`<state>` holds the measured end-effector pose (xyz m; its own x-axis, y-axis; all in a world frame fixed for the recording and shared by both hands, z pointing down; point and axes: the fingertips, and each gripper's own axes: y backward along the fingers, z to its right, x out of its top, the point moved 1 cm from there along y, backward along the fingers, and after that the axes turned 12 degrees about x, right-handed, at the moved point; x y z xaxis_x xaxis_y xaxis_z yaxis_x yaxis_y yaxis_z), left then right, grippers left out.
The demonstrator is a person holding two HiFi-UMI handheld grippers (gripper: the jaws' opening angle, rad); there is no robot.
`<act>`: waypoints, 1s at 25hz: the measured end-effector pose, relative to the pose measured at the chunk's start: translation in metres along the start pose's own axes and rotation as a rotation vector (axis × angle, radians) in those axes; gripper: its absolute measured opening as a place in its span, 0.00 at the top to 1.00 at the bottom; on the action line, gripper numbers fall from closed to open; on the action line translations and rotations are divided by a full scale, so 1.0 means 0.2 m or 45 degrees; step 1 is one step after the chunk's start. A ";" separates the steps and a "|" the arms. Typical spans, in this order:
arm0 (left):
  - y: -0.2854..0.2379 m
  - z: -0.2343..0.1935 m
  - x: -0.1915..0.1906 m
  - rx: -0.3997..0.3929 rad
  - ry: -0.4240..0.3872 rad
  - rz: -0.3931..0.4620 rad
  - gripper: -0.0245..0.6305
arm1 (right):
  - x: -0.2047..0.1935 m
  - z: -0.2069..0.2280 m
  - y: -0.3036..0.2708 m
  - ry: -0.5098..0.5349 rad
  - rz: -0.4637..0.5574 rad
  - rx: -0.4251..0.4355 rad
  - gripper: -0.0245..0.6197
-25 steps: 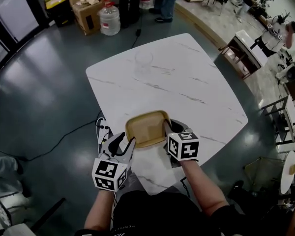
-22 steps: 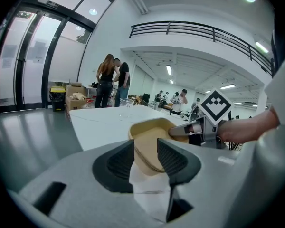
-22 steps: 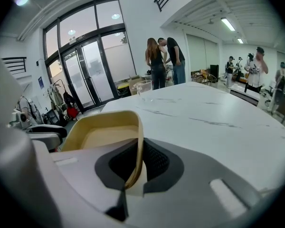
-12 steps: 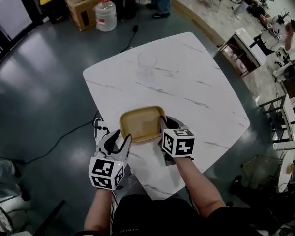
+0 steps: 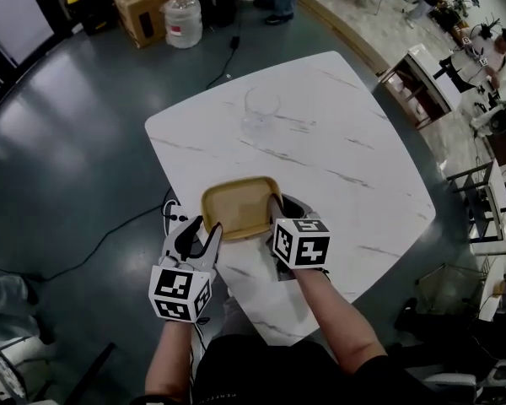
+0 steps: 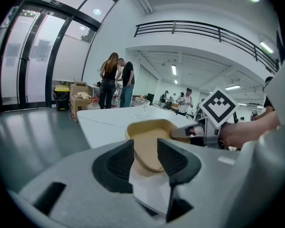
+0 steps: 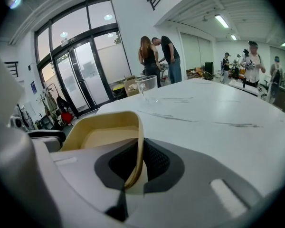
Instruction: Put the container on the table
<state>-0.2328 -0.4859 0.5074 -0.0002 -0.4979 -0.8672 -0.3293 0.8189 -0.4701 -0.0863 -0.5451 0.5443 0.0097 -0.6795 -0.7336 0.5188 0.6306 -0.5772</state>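
Two grippers are flanking a shallow tan container [image 5: 240, 205] near the white table's [image 5: 337, 142] front edge. The left gripper [image 5: 202, 229] is keeping its jaws apart, with the container's corner just ahead of the gap. The container is showing a bare bottom. The right gripper [image 5: 275, 209] is pinching the container's right wall. A clear glass [image 5: 261, 108] is standing well beyond both jaws.
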 end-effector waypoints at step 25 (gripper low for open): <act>0.22 0.12 0.05 0.100 -0.018 0.073 0.74 | 0.05 -0.12 0.35 0.152 0.150 0.120 0.89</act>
<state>-0.2243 -0.4484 0.4753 -0.0034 -0.4459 -0.8951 -0.2537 0.8662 -0.4305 -0.0702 -0.4996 0.4879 -0.0235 -0.5500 -0.8348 0.5980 0.6614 -0.4526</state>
